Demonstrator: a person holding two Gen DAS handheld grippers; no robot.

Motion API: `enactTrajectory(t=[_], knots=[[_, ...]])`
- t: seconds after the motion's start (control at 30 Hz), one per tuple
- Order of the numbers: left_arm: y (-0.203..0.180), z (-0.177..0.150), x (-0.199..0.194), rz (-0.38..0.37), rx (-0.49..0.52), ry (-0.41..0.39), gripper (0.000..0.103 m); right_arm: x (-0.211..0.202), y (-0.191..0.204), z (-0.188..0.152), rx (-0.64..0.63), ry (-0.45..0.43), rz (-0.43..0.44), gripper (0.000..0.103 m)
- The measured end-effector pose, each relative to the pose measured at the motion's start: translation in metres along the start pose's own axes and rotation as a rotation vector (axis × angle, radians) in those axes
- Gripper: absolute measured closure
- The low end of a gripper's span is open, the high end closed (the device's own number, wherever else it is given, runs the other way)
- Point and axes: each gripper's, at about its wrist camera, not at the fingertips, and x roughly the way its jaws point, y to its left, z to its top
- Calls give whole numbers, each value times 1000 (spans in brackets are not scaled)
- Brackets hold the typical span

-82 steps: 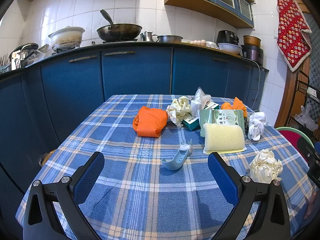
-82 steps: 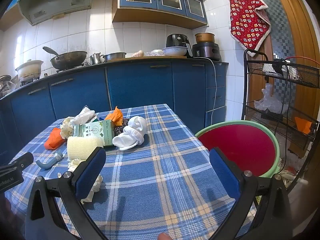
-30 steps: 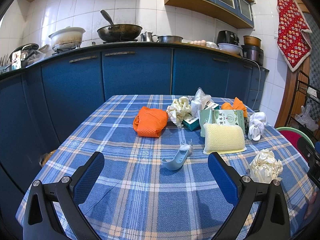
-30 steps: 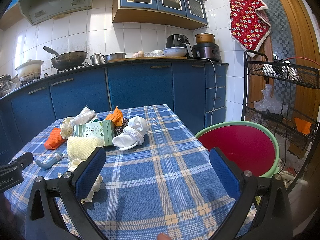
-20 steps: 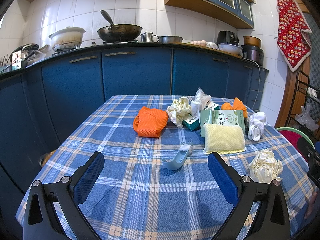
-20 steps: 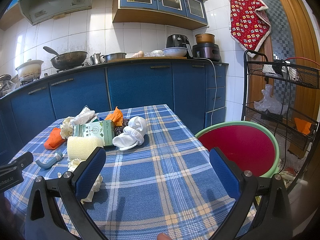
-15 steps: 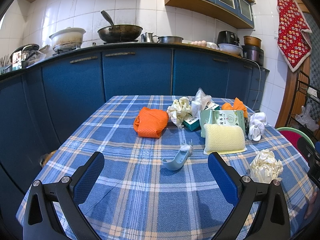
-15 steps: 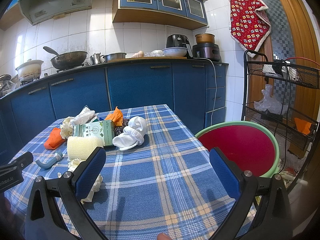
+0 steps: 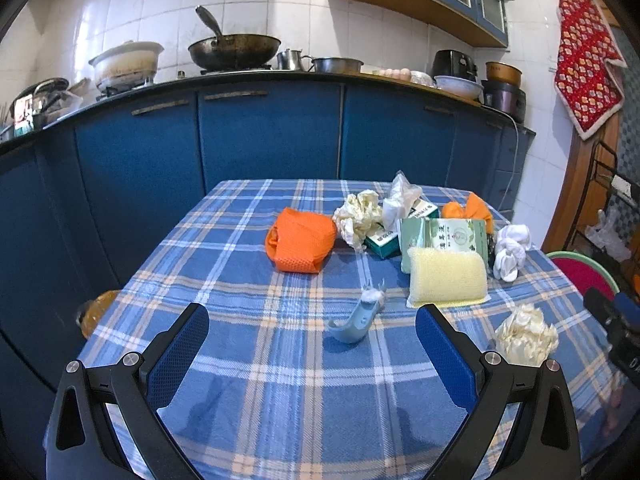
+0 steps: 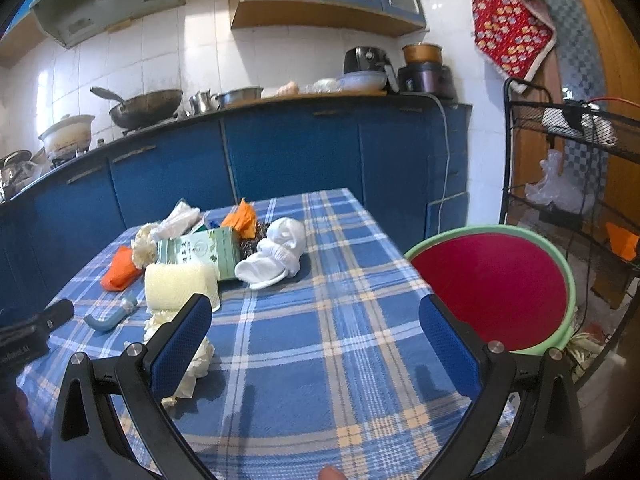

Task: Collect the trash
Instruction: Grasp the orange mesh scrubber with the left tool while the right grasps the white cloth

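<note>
Right now your left gripper (image 9: 312, 344) hangs low over the near part of the table (image 9: 280, 400), its blue-padded fingers (image 9: 178, 346) spread wide with nothing between them. Just ahead of the gap lies a small grey-blue plastic scoop (image 9: 354, 320) with a bit of white fluff at its far end. Beyond it to the right sits a pale yellow sponge (image 9: 446, 276), leaning against a green printed box (image 9: 444, 234). A crumpled cream paper ball (image 9: 526, 336) rests near the right fingertip, on the cloth. Farther back you see an orange mesh bundle (image 9: 300, 244), another crumpled paper wad (image 9: 358, 216) touching a clear plastic wrapper (image 9: 400, 196), a dark green carton (image 9: 384, 238) under them, an orange scrap (image 9: 470, 210) behind the box, and a rolled white sock (image 9: 510, 250) at the right.

Your right gripper (image 10: 316, 340) also stands wide open and empty, held over the near right part of the same checked cloth. Its left finger (image 10: 180, 344) partly covers the paper ball (image 10: 196, 364) in that view. The sponge (image 10: 178, 284), box (image 10: 200, 252) and sock (image 10: 276, 256) lie ahead and to the left. Off the table's right edge stands a red basin with a green rim (image 10: 492, 292), empty as far as you can see. Behind it is a black wire rack (image 10: 568, 128). Blue cabinets (image 10: 288, 156) carry a wok (image 10: 146, 106) along the back.
</note>
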Motion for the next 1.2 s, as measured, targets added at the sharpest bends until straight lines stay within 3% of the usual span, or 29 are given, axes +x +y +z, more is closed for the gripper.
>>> enactTrajectory(t=[0.3,0.63,1.2], knots=[[20,45,18,-22,13,118,0,19,7,31,-27,143,51,1],[29,81,73,-21,46,238,0,64,24,56,-70,304,71,1],[20,78,173,-98,93,421,1,150,28,61,-70,520,36,1]])
